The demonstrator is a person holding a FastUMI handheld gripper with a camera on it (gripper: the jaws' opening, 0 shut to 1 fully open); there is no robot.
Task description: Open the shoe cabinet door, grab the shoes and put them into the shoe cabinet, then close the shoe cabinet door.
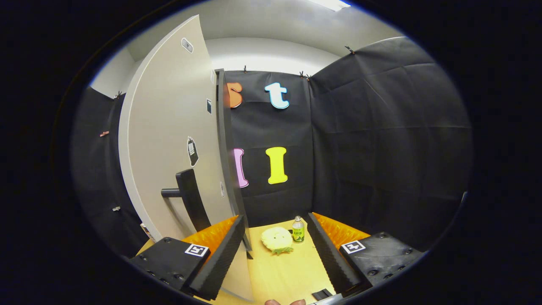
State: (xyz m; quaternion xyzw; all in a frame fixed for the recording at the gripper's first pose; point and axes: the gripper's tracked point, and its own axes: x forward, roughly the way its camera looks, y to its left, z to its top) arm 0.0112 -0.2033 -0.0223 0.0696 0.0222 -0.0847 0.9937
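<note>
- Gripper (275,254): we find fingers spread wide apart, nothing pinched btwn them. Left finger (220,258) and right finger (332,254) both angle inward toward the far end of the tabletop.
- A fingertip of the person's hand (284,302) shows at the very near edge, just below the fingers.
- A small dark flat item (322,294) sits by the base of the right finger; we cannot tell what it is.
- Tabletop (279,275): light wood, visible btwn the fingers and running ahead of them.
- Shoe cabinet door (173,140): pale panel, standing open, its edge turned toward us. Its lower edge passes just beside the left finger; we cannot tell if they touch.
- Door handle (190,199): dark bar on a short post, on the door face, above and left of the left finger.
- Stickers (192,150) on the door face; content not read.
- Dark upright edge (226,148), apparently part of the cabinet, stands directly right of the door.
- Ahead of the fingers, btwn them: a pale yellow soft item w/ green trim (277,240), likely the shoe; ID not certain. It rests on the tabletop, outside the cabinet.
- Just right of it, touching or nearly so: a small green-labelled bottle (298,229), upright.
- Beyond: the booth's black cloth wall (381,140).
</note>
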